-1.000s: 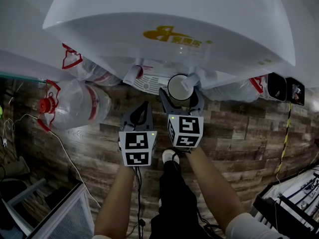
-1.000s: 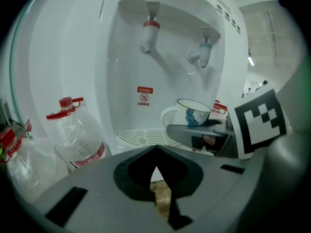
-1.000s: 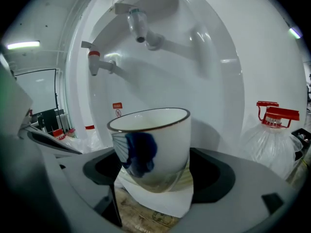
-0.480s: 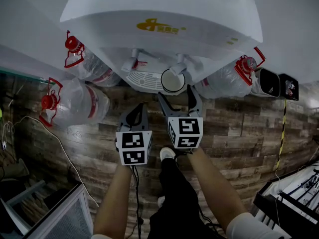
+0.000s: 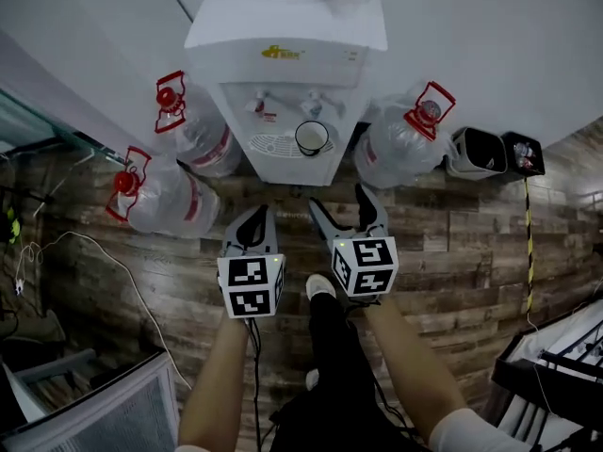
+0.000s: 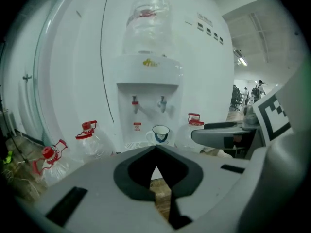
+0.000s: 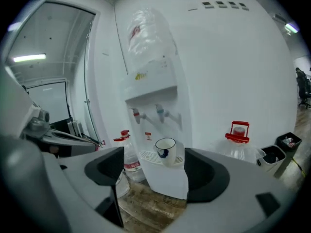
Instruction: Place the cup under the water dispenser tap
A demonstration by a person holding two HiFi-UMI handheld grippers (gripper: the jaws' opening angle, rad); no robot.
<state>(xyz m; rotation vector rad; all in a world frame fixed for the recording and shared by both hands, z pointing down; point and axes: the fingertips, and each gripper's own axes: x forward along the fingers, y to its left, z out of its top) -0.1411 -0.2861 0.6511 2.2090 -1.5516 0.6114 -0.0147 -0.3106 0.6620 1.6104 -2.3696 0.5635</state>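
Observation:
A white cup [image 5: 312, 137] with a dark rim stands on the drip tray [image 5: 279, 145] of the white water dispenser [image 5: 285, 55], below the right-hand, blue tap [image 7: 161, 111]. The cup [image 7: 165, 150] shows upright in the right gripper view, beyond the jaws. My right gripper [image 5: 341, 201] hangs open and empty over the floor, well back from the cup. Beside it, my left gripper [image 5: 256, 218] is shut on nothing. In the left gripper view the cup [image 6: 160, 133] sits straight ahead, above the closed pads.
Large clear water bottles with red caps lie on the wooden floor left [image 5: 160, 196] and right [image 5: 403, 141] of the dispenser. Two black bins [image 5: 474, 151] stand at the wall further right. A thin cable [image 5: 113, 271] runs across the floor at left.
The right gripper has let go of the cup, which now stands on the drip tray. Both grippers have drawn back from the dispenser.

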